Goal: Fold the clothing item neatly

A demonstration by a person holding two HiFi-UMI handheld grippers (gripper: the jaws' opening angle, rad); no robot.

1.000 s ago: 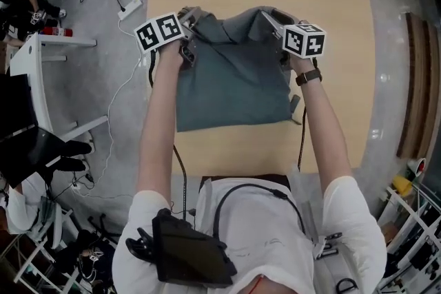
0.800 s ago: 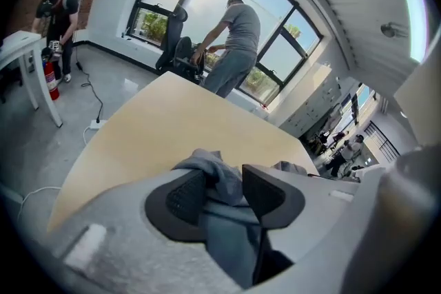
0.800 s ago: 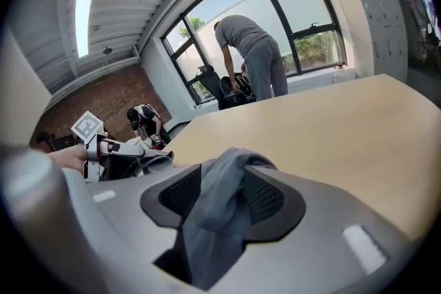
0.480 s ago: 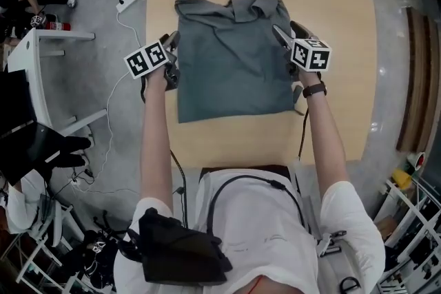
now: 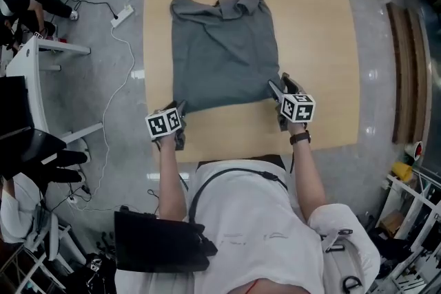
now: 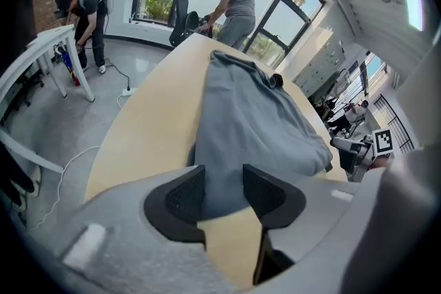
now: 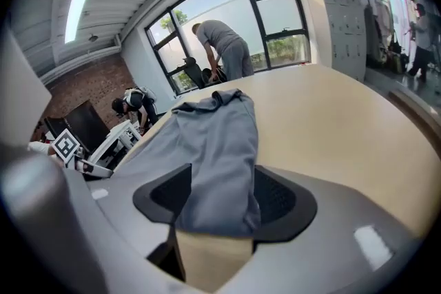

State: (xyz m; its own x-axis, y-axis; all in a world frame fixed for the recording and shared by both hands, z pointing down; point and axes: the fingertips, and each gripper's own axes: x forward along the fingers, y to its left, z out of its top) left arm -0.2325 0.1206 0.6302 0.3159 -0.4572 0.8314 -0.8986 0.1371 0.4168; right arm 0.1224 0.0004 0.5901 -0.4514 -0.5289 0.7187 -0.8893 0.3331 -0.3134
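A grey garment (image 5: 224, 55) lies flat on the wooden table (image 5: 317, 24), its bunched collar at the far end. My left gripper (image 5: 179, 109) is at the garment's near left corner. In the left gripper view its jaws (image 6: 222, 193) have just been opening and stand wide, with the cloth's (image 6: 255, 120) edge between the pads. My right gripper (image 5: 281, 88) is at the near right corner. Its jaws (image 7: 219, 200) opened wide and have just closed a little. The cloth's (image 7: 213, 141) corner fills the gap between them, lying slack on the table.
A white side table (image 5: 41, 65) stands on the floor at the left, with a power strip and cable (image 5: 124, 10) near it. A wooden bench (image 5: 406, 72) runs along the right. People stand by the windows (image 6: 234, 0) beyond the table's far end.
Both grippers let go of the garment's far end and drew back toward me to its near corners. The lifted cloth now lies flat.
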